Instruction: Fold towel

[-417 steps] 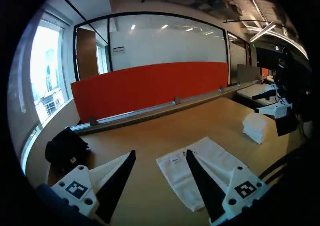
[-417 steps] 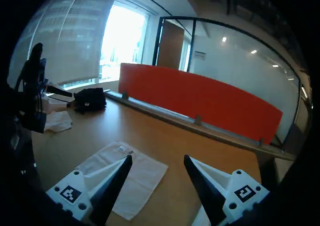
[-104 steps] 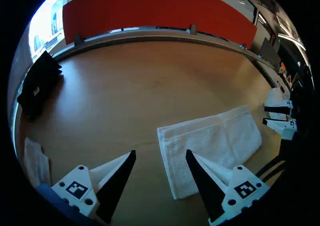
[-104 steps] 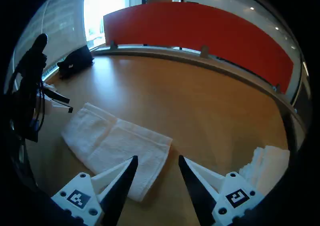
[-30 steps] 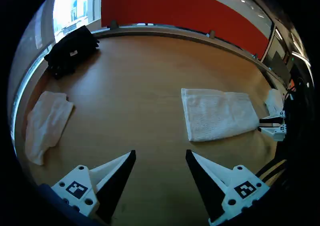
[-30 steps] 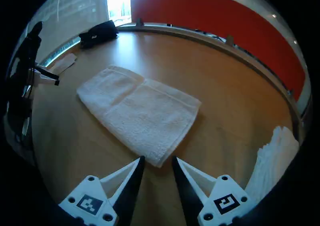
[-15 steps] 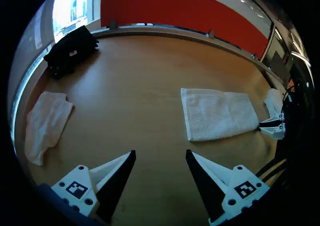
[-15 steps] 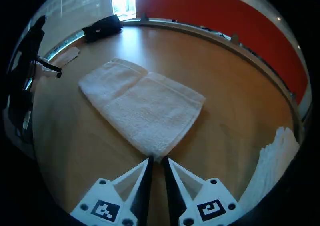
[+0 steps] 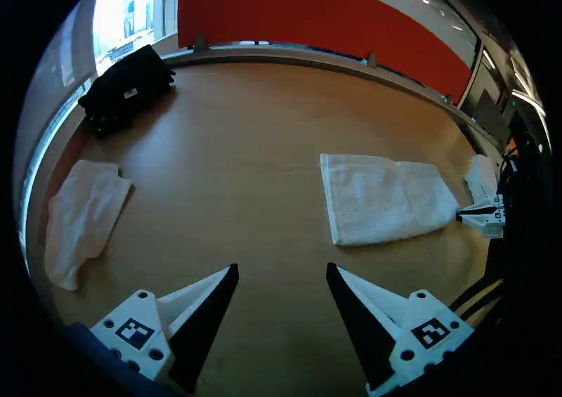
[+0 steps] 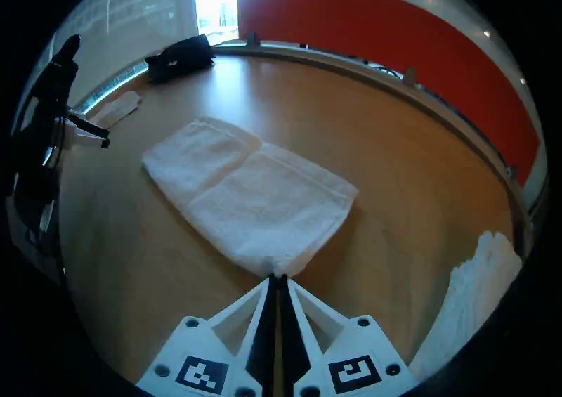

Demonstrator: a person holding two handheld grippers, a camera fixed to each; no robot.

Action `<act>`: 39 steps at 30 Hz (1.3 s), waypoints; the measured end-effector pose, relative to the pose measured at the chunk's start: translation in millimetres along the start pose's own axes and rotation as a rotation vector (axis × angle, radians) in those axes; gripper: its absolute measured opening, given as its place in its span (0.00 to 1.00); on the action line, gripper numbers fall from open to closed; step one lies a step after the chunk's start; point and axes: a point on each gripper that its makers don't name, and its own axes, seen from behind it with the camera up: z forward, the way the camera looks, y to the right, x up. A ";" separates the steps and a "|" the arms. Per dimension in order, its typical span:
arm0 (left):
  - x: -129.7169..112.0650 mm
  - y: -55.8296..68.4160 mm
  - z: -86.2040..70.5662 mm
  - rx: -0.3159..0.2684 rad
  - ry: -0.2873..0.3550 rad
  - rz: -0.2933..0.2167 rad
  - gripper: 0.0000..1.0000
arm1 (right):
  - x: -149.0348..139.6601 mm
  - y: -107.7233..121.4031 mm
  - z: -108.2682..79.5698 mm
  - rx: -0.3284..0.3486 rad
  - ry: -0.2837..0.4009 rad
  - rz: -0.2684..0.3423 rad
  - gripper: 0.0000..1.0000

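The wooden table (image 9: 232,137) is being occupied by the folded white towel (image 10: 253,200) (lying flat). Its near corner is being pinched by the right gripper (image 10: 279,279), fingers pressed together; the left gripper (image 9: 281,267) is being held over bare wood, fingers spread wide.

No legible text anywhere

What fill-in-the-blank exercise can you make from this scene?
The right gripper is shut on one ____ of the towel.
The left gripper is ____ and holds nothing.
The colour of the bag on the table is ____.
The colour of the divider behind the table is ____.
Missing words: corner; open; black; red.
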 end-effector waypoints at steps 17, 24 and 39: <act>-4.5 -3.3 -8.8 0.000 0.006 -0.010 0.93 | 100.5 -13.9 -21.1 -0.009 0.139 -0.102 0.03; -5.4 -3.5 -11.1 -0.003 0.009 -0.012 0.93 | 120.6 -19.4 -22.4 -0.002 0.159 -0.134 0.03; -3.9 -5.5 -22.5 0.001 0.021 -0.007 0.93 | 148.3 -42.6 -9.9 0.043 0.158 -0.209 0.03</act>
